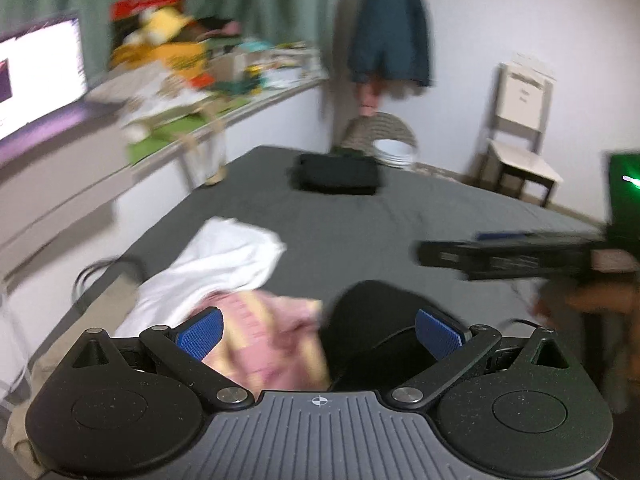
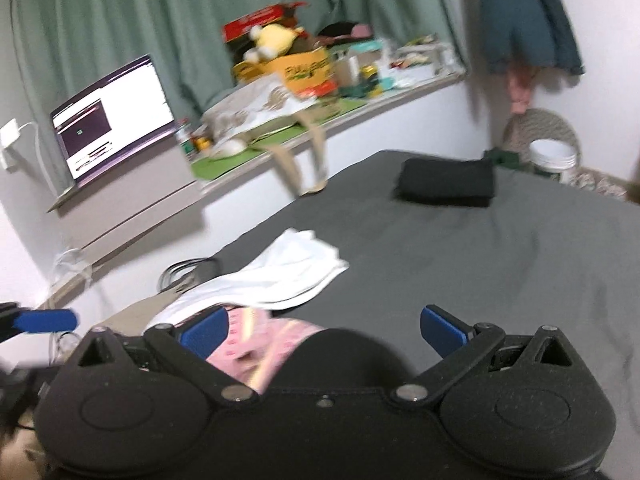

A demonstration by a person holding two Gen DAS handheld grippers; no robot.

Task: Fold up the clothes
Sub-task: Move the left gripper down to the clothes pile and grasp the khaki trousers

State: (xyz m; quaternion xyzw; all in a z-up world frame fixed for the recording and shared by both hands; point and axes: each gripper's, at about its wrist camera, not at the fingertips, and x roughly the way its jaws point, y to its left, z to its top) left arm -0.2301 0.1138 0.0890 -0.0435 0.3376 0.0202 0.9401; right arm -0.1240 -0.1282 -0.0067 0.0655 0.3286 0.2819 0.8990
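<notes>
Both grippers hover over a bed (image 1: pixel 420 216) with a dark grey sheet. The left gripper (image 1: pixel 320 334) has its jaws spread wide with nothing between the blue pads (image 1: pixel 200 334); below it lies a heap of clothes: a white garment (image 1: pixel 224 264) spread toward the left edge of the bed, a pink-and-yellow checked one (image 1: pixel 272 332) touching it, and a black one (image 1: pixel 372 320) just beside that on the right. The right gripper (image 2: pixel 324 330) is also wide apart and grips nothing; the same pink cloth (image 2: pixel 260 344) and black cloth (image 2: pixel 344 350) show between its fingers, lying below them rather than being pinched. In the left wrist view the right gripper (image 1: pixel 448 256) reaches in from the right, over bare sheet.

At the far end of the bed sits a folded black stack (image 2: pixel 446 182), well apart from the heap. Along the left wall runs a shelf (image 2: pixel 280 148) crowded with things: a lit laptop (image 2: pixel 114 120), a yellow box (image 2: pixel 308 70) with dark lettering too blurred to read, a yellow plush toy (image 2: pixel 272 40), and a red box (image 2: pixel 260 20) behind it. Green curtains (image 2: pixel 120 20) hang behind. A blue garment (image 2: pixel 524 16) hangs in the corner, above a white bucket (image 2: pixel 554 158) on the floor. A wooden chair (image 1: pixel 520 136) stands by the right wall. Black cables (image 2: pixel 188 270) coil beside the bed near the white garment. The laptop screen text is illegible.
</notes>
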